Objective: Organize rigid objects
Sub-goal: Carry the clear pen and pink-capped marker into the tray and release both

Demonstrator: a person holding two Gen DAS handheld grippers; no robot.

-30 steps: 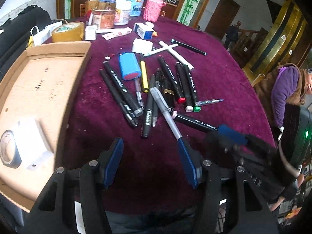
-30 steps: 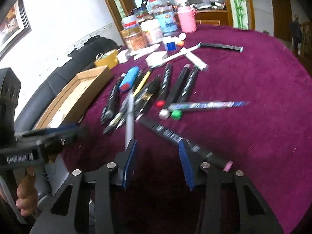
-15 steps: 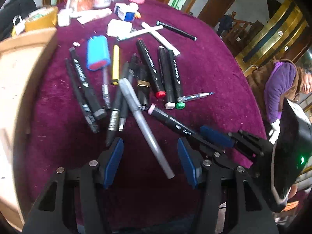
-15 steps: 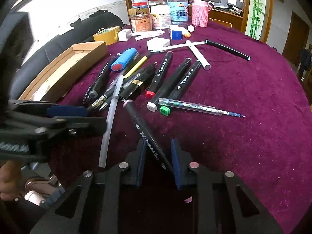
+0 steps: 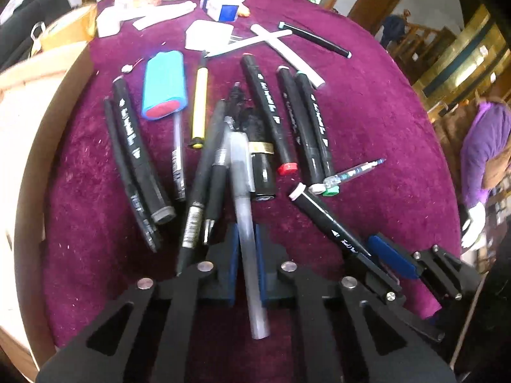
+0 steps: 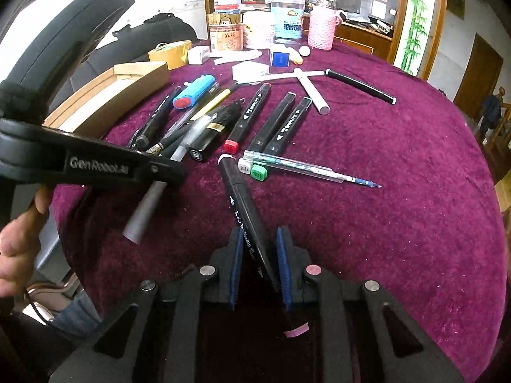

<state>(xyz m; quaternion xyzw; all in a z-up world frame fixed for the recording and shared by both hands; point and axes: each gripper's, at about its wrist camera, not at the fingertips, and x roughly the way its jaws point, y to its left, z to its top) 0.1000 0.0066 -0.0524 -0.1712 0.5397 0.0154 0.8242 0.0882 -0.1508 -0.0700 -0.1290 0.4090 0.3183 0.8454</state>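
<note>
A pile of black markers and pens [image 5: 265, 118] lies on the purple tablecloth [image 6: 399, 191]. My left gripper [image 5: 247, 255] is shut on a grey translucent pen [image 5: 241, 185] near its lower end; the pen's tip rests among the pile. In the right wrist view the same gripper [image 6: 159, 172] comes in from the left with the grey pen [image 6: 143, 210] sticking out below it. My right gripper [image 6: 259, 255] is shut on a black marker [image 6: 238, 191] with a white cap. That marker [image 5: 319, 214] points toward the pile.
A shallow cardboard tray [image 6: 127, 95] sits left of the pile. A blue case [image 5: 164, 86], a yellow pen [image 5: 199, 102] and a clear pen [image 6: 303, 167] lie nearby. Jars [image 6: 286, 16], a pink cup [image 6: 322, 30] and a tape roll [image 6: 171, 51] stand behind. A person in purple [image 5: 482, 146] is at right.
My left gripper moved forward over the grey pen and closed on it. My right gripper closed on the black marker and has kept hold of it since.
</note>
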